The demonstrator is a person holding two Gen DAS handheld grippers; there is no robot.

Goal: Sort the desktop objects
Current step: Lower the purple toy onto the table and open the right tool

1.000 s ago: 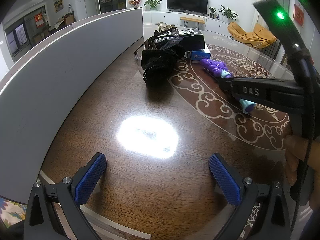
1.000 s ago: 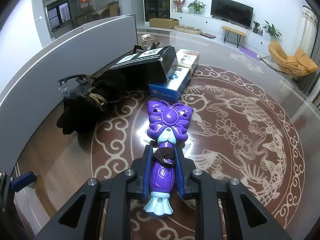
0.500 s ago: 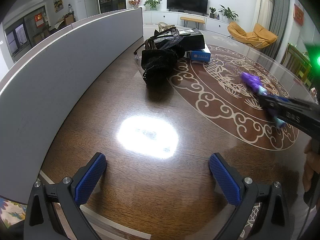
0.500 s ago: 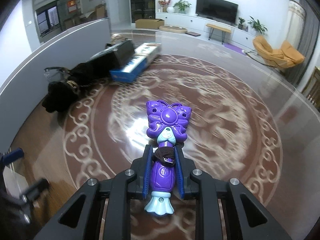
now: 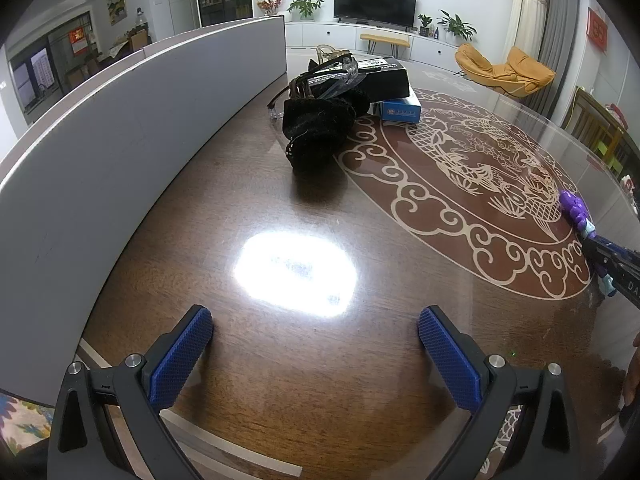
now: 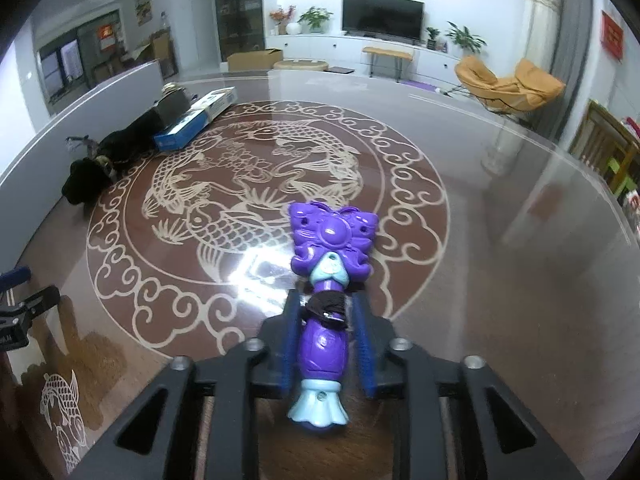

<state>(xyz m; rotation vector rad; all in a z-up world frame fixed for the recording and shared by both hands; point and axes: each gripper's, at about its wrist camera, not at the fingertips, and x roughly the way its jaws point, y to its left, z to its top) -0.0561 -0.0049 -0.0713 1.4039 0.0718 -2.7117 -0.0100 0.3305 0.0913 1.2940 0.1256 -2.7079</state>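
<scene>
1. The left gripper [image 5: 316, 344] hangs low over the dark wooden table [image 5: 248, 360], its blue ribbed pads [image 5: 182, 354] spread wide with nothing between them, only the bare tabletop and a bright glare of lamp light just beyond.
2. The right gripper [image 6: 326, 320] points down at the table near the edge of the round fish-and-cloud inlay [image 6: 256, 168]. Its jaws are opening: the blue pads stand a little off either side of the purple toy wand [image 6: 326, 280], with a visible gap on the right side, so the toy lies between them but is no longer pinched.
3. The wand lies lengthwise along the gripper: pale blue flared end nearest the camera, a dark band wrapped round its neck, and the purple butterfly-shaped head resting farther out on the inlay's border.
4. In the left wrist view the same wand [image 5: 576, 210] shows at the far right edge of the table, with the black arm of the right gripper [image 5: 616, 260] over its handle.
5. Well apart from the wand, near the grey partition [image 5: 120, 140], sits a cluster: a black fuzzy pouch [image 5: 316, 132], clear glasses [image 5: 340, 76] lying on top, a black box [image 5: 388, 78] behind, and a blue box [image 5: 400, 110] beside and partly beneath it.
6. Beyond the table are a television [image 6: 382, 16], potted plants and an orange chair [image 6: 508, 84].
</scene>
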